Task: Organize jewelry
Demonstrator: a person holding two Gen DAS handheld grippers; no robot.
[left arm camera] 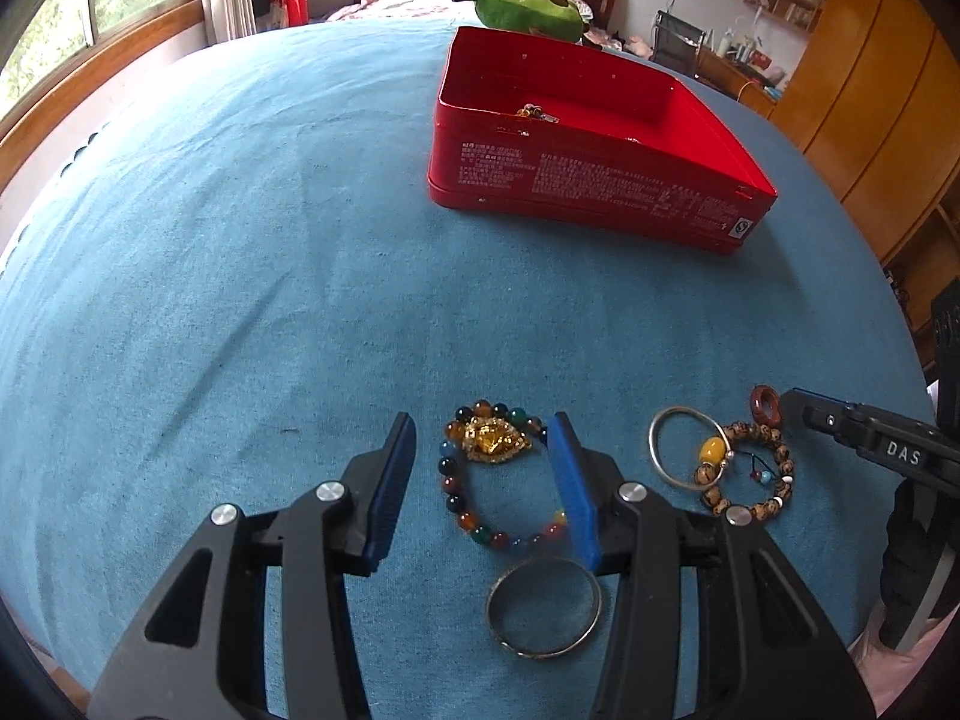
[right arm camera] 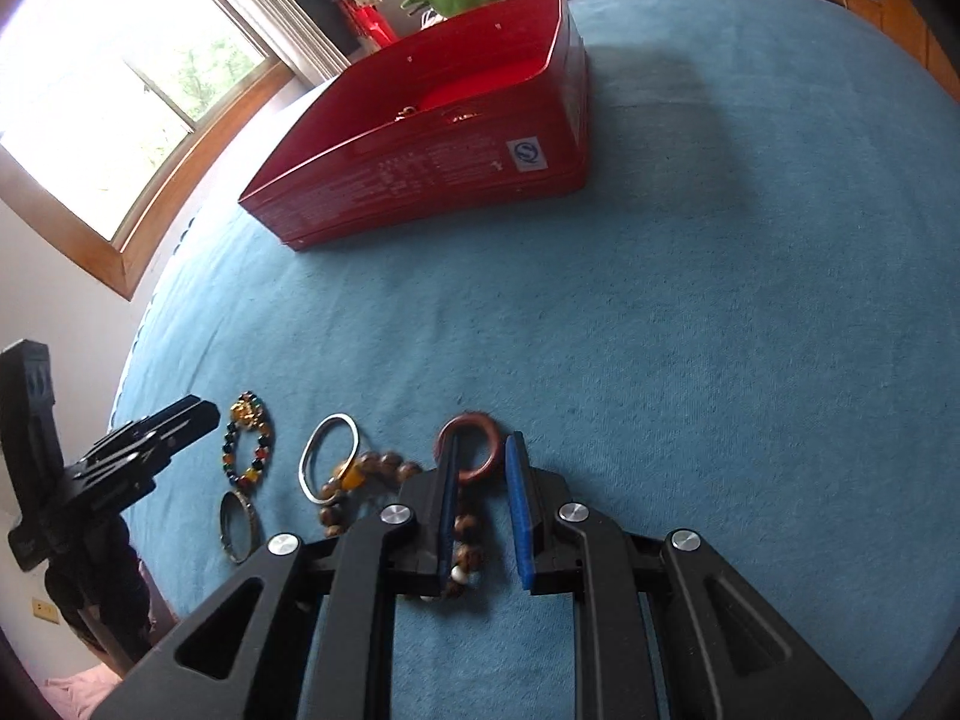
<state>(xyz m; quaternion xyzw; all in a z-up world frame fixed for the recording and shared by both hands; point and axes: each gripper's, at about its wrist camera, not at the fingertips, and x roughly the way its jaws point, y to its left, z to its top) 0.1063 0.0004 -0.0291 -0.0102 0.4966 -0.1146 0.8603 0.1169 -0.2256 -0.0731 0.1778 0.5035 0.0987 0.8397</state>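
On the blue bedcloth (left arm camera: 252, 276) we are seeing a multicoloured bead bracelet (left arm camera: 480, 480) lying flat between the spread fingers of our left gripper (left arm camera: 483, 450). Our right gripper (right arm camera: 483, 480), fingers parted, is straddling a reddish-brown ring (right arm camera: 471, 447). Farther off, a glossy red tin box (left arm camera: 600, 180) is sitting open, rectangular.

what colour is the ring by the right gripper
Reddish brown, seen best in the right wrist view: the ring lies at the right gripper tips.
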